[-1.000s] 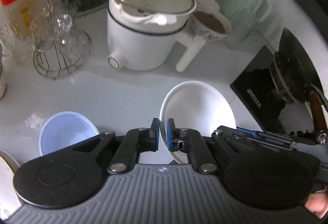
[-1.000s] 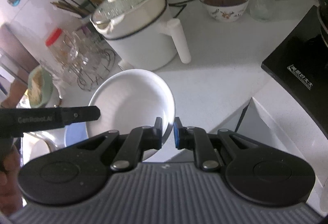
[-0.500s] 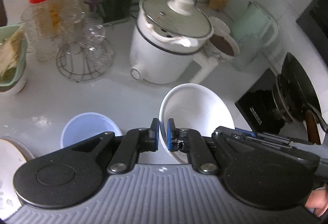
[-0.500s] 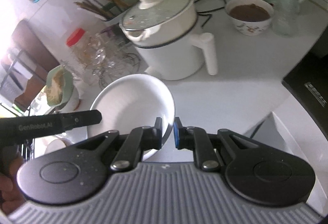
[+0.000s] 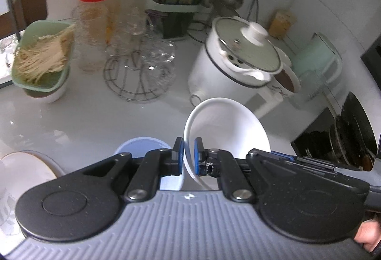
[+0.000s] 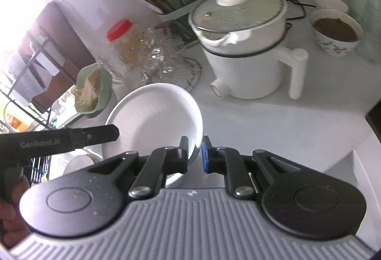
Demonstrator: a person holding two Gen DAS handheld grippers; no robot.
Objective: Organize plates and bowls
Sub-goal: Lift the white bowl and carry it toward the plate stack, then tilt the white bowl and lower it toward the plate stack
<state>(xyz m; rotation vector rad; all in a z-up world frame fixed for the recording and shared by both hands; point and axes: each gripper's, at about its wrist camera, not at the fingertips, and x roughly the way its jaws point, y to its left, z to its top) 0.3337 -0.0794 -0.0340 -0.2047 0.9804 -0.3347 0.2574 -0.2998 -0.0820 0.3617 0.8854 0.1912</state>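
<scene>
- Left wrist view shows the left gripper (image 5: 189, 156) pinching the near rim of a white bowl (image 5: 228, 126), which hangs tilted above the white counter (image 5: 100, 115).
- Right wrist view shows the right gripper (image 6: 194, 154) pinching the opposite rim of that bowl, so both hands carry one dish, with the other tool reaching in from the left.
- Sorting looks only partly done: a blue bowl (image 5: 142, 144) sits on the counter just beyond the left gripper, and a patterned plate (image 5: 21, 167) lies at the lower left edge, neither stacked with anything visible.
- Where the carried bowl is meant to go is not visible.
- Much of the blue bowl and the plate is cut off by the gripper body and the frame edge, and the glassware near the jar (image 5: 94, 22) is blurred.
</scene>
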